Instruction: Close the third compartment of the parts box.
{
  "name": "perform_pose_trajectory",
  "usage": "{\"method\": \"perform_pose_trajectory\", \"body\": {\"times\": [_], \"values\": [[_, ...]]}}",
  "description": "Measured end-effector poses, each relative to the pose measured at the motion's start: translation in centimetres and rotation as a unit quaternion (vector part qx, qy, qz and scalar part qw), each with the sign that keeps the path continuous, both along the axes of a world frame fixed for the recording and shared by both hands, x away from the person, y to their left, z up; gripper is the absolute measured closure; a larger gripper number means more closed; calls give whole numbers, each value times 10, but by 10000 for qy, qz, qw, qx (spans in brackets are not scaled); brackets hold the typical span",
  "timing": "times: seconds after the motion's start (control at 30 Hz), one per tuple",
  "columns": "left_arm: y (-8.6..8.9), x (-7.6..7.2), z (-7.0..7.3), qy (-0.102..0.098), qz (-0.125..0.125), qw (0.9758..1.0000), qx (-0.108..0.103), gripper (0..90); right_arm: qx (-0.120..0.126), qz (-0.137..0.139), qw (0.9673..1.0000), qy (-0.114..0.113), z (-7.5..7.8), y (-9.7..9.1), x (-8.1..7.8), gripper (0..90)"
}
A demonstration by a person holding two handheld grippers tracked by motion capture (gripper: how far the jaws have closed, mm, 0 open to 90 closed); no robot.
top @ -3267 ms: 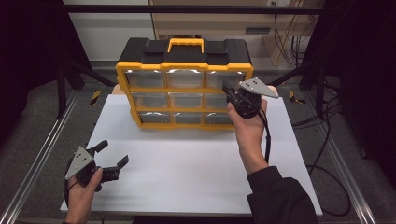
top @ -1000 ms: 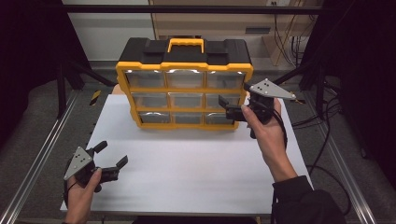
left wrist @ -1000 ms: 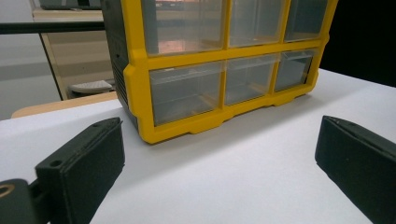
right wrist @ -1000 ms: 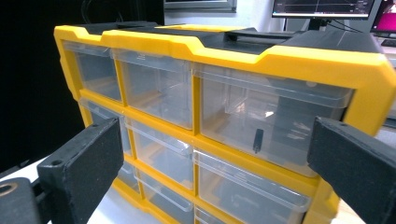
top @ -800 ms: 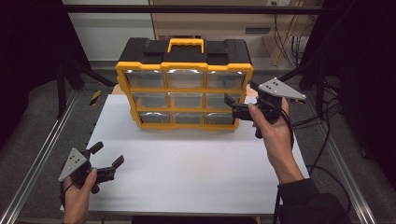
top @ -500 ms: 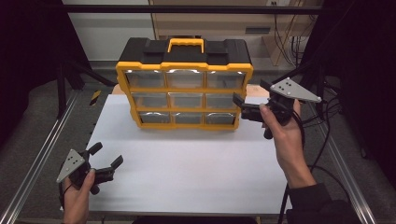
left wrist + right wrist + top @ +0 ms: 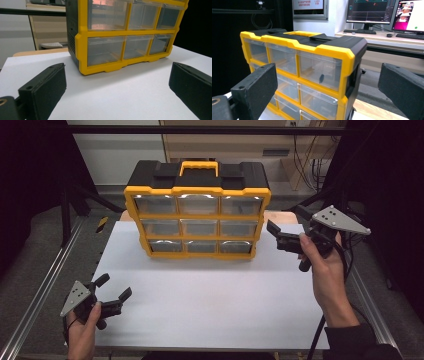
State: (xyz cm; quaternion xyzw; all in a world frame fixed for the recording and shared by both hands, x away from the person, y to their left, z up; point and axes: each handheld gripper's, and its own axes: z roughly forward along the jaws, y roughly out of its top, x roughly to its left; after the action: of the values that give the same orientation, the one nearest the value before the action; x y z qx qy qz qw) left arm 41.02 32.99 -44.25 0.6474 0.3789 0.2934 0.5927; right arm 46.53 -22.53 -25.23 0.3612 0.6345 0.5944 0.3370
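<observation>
Standing left of right hand-held gripper [image 7: 285, 227]: organizer [image 7: 197, 210].

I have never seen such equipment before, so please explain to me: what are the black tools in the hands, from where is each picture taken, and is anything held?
A person holds a hand-operated clamp, called a gripper, in each hand. The high view looks down from above: the left gripper sits low near the front of the white table, and the right gripper is raised beside the right end of the yellow and black drawer cabinet. The two other pictures come from cameras on the grippers, looking between their own black jaws; both see the cabinet with its clear drawers. One upper drawer holds a small dark item. Both grippers are open and hold nothing.
</observation>
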Motion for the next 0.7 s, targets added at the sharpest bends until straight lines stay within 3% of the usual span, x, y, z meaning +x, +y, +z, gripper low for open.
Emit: {"method": "perform_pose_trajectory", "body": {"times": [0.7], "values": [[-1,1,0,15,-51,10000,33,9,72,-365,9993,40,-18,-32,-14,30]]}}
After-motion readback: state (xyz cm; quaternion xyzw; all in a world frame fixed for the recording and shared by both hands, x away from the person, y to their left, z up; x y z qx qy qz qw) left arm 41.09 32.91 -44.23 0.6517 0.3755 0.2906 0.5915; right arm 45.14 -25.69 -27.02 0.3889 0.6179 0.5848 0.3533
